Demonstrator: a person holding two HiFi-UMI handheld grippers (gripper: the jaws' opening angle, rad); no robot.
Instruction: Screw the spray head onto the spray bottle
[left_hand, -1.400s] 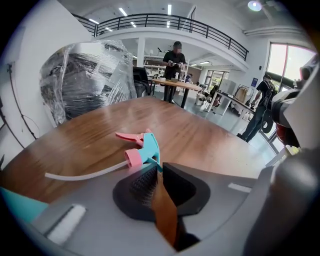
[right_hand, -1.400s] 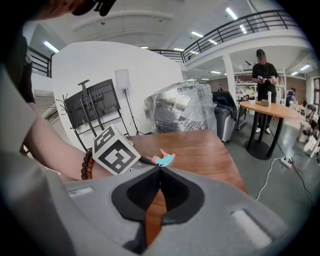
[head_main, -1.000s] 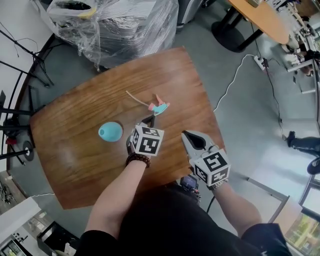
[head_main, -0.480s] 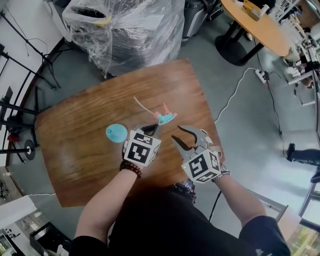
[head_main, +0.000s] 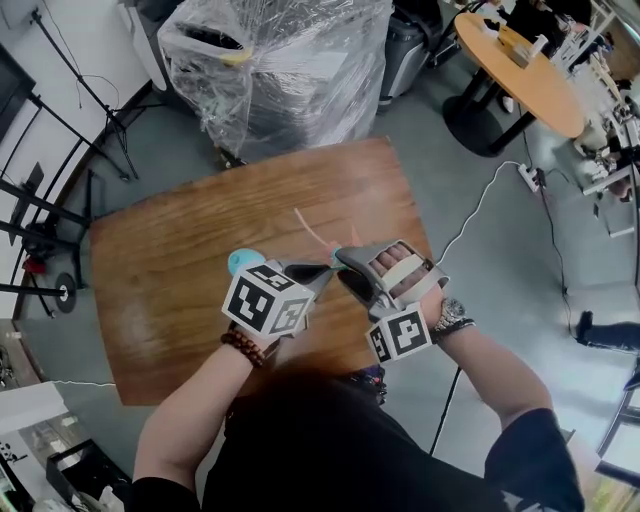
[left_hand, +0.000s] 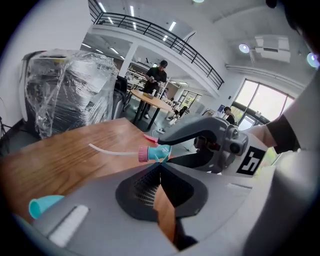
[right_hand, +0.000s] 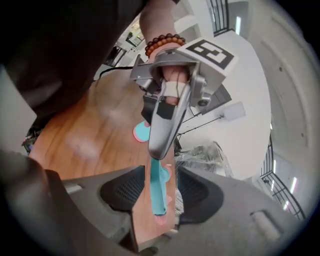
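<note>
The spray head (left_hand: 152, 153) is teal with a pink collar and a thin white tube (head_main: 309, 228). It hangs above the wooden table (head_main: 160, 270), with my left gripper (head_main: 325, 268) shut on it at the very tips (left_hand: 159, 161). My right gripper (head_main: 342, 270) has rolled onto its side. Its jaws have just been opening and now straddle the spray head (right_hand: 158, 192) with a gap on each side (right_hand: 157, 195). The teal bottle (head_main: 242, 262) stands on the table to the left, half hidden behind the left marker cube. It also shows in both gripper views (left_hand: 45, 205) (right_hand: 142, 132).
A plastic-wrapped stack (head_main: 270, 70) stands beyond the table's far edge. A round orange table (head_main: 525, 60) is at the upper right. A white cable (head_main: 478, 195) runs over the floor to the right of the table.
The left gripper has lifted the spray head off the table. The right gripper has rolled over, opened from shut, and moved in around the spray head.
</note>
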